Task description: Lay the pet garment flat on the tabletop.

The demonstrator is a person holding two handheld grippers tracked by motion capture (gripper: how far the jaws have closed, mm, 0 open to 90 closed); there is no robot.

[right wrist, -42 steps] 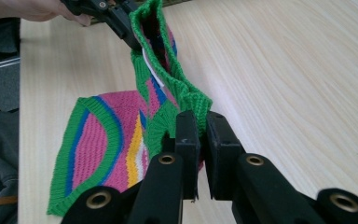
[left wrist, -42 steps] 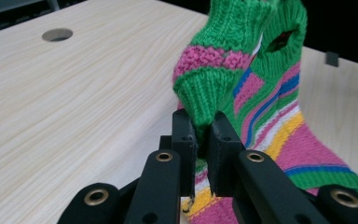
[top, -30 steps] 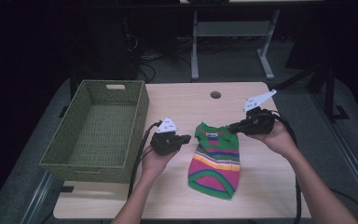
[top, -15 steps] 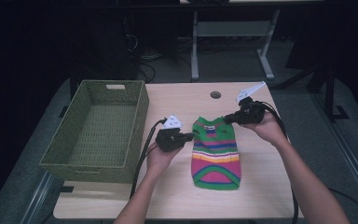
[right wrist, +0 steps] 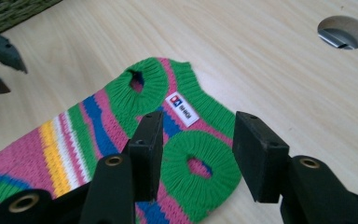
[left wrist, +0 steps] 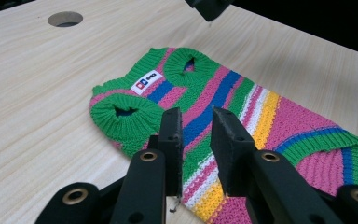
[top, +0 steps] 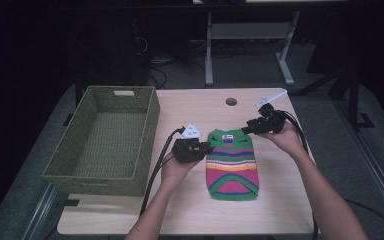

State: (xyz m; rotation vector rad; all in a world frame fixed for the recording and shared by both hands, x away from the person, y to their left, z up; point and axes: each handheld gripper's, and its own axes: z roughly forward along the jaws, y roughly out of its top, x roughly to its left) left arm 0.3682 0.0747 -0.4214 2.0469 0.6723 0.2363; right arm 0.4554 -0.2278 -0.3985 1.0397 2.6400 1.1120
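Observation:
A small knit sweater with green, pink, blue and yellow stripes lies flat on the wooden table, collar end away from me. My left gripper is at its left armhole. Its jaws have just been opening and stand a little apart over the knit, pinching nothing. My right gripper is at the right armhole. Its jaws have also just been opening and straddle the green cuff without pressing on it. A white label sits at the collar.
A green woven basket stands empty on the table's left side, close to my left hand. A round cable hole lies behind the sweater. Bare tabletop surrounds the sweater. A metal frame stands on the floor beyond.
The sweater went from slanted to straight and flat. My right gripper came down and left to the collar's right corner. Both pairs of jaws now stand apart.

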